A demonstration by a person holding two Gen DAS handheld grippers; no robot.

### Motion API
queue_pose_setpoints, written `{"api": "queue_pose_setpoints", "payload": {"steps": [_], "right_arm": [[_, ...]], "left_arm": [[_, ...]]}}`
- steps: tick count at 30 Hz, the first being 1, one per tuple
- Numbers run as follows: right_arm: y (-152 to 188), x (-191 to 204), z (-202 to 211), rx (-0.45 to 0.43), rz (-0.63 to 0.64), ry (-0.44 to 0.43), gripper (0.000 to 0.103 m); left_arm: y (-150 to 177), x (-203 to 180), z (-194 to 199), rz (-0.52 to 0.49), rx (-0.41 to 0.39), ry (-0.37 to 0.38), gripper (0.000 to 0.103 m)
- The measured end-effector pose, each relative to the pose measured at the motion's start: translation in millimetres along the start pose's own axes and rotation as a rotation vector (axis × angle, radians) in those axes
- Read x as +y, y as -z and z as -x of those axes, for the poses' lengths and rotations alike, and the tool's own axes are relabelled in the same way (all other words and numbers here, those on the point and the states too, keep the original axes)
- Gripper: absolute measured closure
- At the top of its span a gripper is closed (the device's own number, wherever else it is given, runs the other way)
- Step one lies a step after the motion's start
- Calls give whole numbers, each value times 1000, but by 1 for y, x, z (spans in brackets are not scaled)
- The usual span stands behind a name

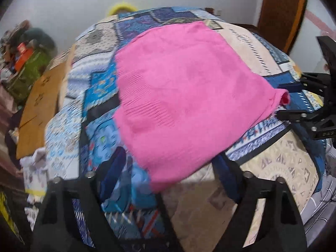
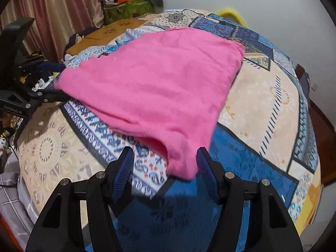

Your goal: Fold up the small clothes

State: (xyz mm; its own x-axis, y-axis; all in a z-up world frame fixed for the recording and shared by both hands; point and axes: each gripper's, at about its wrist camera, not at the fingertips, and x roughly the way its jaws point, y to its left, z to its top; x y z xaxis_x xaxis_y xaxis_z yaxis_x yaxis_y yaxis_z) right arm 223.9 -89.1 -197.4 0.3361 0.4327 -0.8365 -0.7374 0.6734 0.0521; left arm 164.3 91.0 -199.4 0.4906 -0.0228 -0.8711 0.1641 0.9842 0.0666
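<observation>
One pink garment (image 1: 184, 96) lies on a patchwork-covered bed (image 2: 262, 96) beside white wall (image 1: 63, 4) and curtains (image 2: 52, 6); left claw (image 1: 170, 168) and right claw (image 2: 166, 163) both gape, empty.

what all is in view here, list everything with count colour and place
garment: one, pink knit, spread on the quilt, a corner between each gripper's fingers
quilt: one, blue and beige patchwork, covering the bed
board: one, brown, by the quilt's far side from the right gripper
box: one, green, with orange items on top, by the curtain
curtain: one, pinkish brown, behind the box
ring: one, yellow, past the quilt's far edge by the wall
wall: white, behind the bed
left gripper: black with blue pads, open, at a near corner of the garment
right gripper: black with blue pads, open, around another corner
</observation>
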Motion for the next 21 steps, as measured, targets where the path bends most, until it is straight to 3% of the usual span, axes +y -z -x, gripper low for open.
{"api": "queue_pose_setpoints", "payload": {"steps": [3, 6, 8, 10, 14, 21], "right_arm": [[-5, -3, -8, 24, -19, -61, 55], [-8, -1, -15, 33, -19, -92, 67], [-10, 2, -17, 35, -10, -90, 89], [-12, 3, -16, 34, -7, -79, 91], [-12, 5, -2, 27, 3, -100, 92], [-7, 9, 43, -14, 3, -163, 93]], "left_arm": [[-12, -3, -10, -18, 10, 57, 47], [-18, -4, -17, 6, 7, 64, 57], [-19, -6, -20, 22, -6, 50, 69], [-19, -7, -19, 26, -10, 20, 81], [-13, -7, -8, 30, -8, 16, 84], [5, -8, 25, 78, 9, 117, 85]]}}
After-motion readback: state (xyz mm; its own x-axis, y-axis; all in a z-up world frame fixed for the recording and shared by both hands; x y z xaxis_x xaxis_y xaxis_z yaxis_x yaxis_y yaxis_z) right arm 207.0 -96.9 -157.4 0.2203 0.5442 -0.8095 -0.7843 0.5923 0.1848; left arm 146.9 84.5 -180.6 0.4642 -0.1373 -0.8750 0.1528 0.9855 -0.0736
